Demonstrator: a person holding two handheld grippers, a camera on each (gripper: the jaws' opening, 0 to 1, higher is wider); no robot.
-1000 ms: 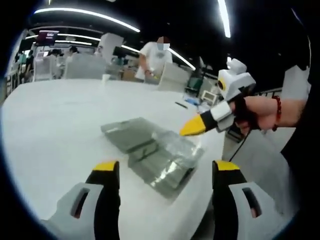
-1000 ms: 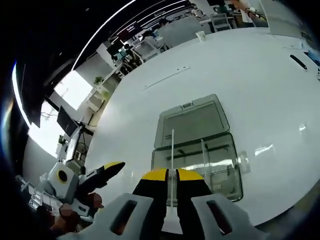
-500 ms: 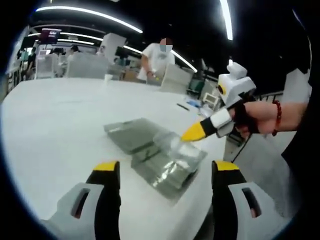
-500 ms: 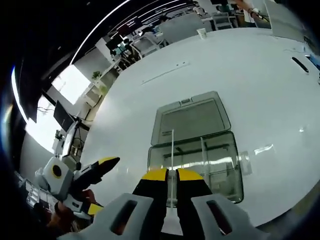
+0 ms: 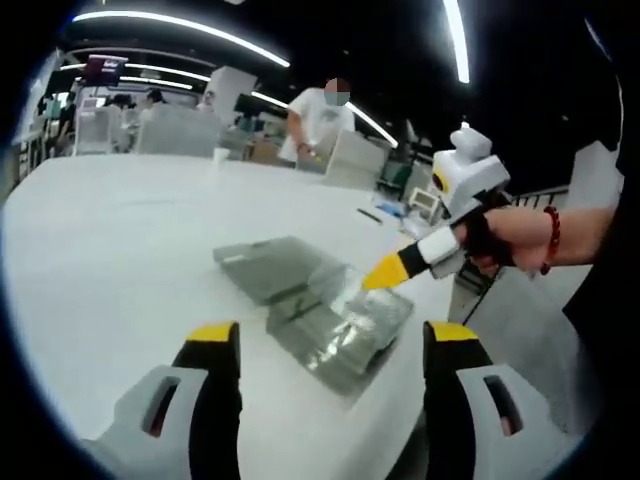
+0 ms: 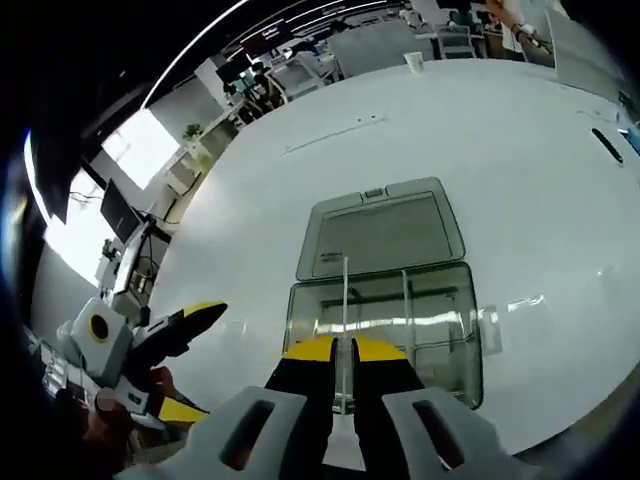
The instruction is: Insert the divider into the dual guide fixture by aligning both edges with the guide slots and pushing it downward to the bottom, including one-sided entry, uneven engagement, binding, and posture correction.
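A clear plastic box (image 6: 440, 325) lies on the white table (image 6: 250, 200), its lid (image 6: 385, 228) folded open flat behind it. Seen edge-on as a thin upright line, the clear divider (image 6: 345, 295) sits in my right gripper (image 6: 343, 350), which is shut on its lower edge just above the box's near wall. In the left gripper view the box (image 5: 335, 325) and lid (image 5: 272, 268) lie ahead. There the right gripper (image 5: 388, 272), held by a gloved hand, hovers at the box's right end. My left gripper (image 5: 332, 338) stands open, apart from the box.
The table edge runs close behind the box on the right (image 5: 425, 330). A person (image 5: 325, 118) stands at the table's far side, near a paper cup (image 5: 220, 155). A dark pen (image 5: 362, 211) lies beyond the box. A thin strip (image 6: 330, 135) lies on the table past the lid.
The right gripper has moved a little lower and nearer the box with the divider still held. My left gripper stays open and has barely shifted.
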